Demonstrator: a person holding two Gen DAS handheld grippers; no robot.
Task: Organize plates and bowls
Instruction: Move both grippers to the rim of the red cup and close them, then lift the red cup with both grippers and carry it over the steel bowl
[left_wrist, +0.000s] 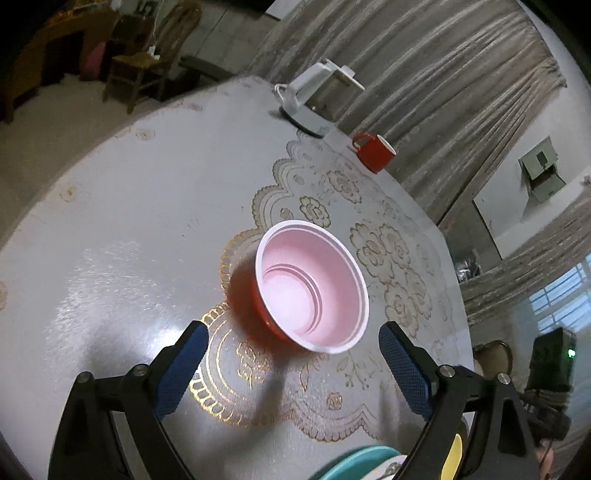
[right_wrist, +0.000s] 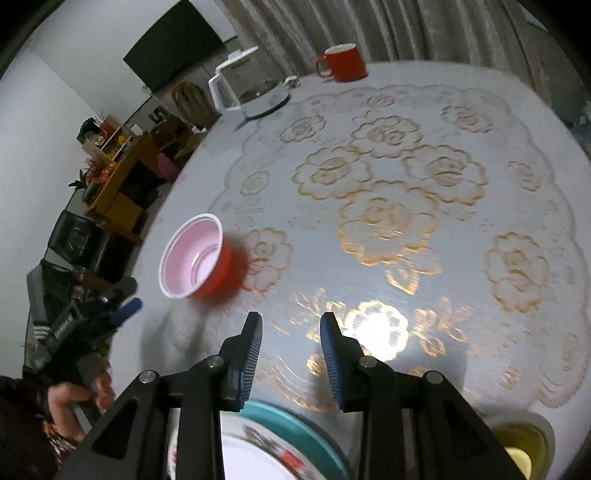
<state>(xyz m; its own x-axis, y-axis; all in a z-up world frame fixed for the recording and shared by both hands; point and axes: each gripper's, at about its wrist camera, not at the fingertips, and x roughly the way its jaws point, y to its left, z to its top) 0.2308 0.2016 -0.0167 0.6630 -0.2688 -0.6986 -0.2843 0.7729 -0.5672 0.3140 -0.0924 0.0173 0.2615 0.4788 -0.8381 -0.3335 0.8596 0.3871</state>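
A red bowl with a pale pink inside (left_wrist: 314, 284) stands upright on the round table. My left gripper (left_wrist: 291, 354) is open wide and empty, its blue pads (left_wrist: 184, 365) just short of the bowl on either side. The bowl also shows in the right wrist view (right_wrist: 195, 256), with the left gripper (right_wrist: 123, 308) beside it. My right gripper (right_wrist: 291, 350) is open and empty above a teal plate (right_wrist: 310, 439) that carries a white patterned plate (right_wrist: 255, 458). A yellow bowl (right_wrist: 524, 443) sits at the near right. The teal plate edge shows in the left wrist view (left_wrist: 354, 461).
A red mug (left_wrist: 373, 151) (right_wrist: 343, 62) and a white electric kettle (left_wrist: 314, 99) (right_wrist: 240, 88) stand at the table's far edge by the curtain. A lace floral mat (right_wrist: 388, 221) covers the table. Chairs and shelves stand beyond the table.
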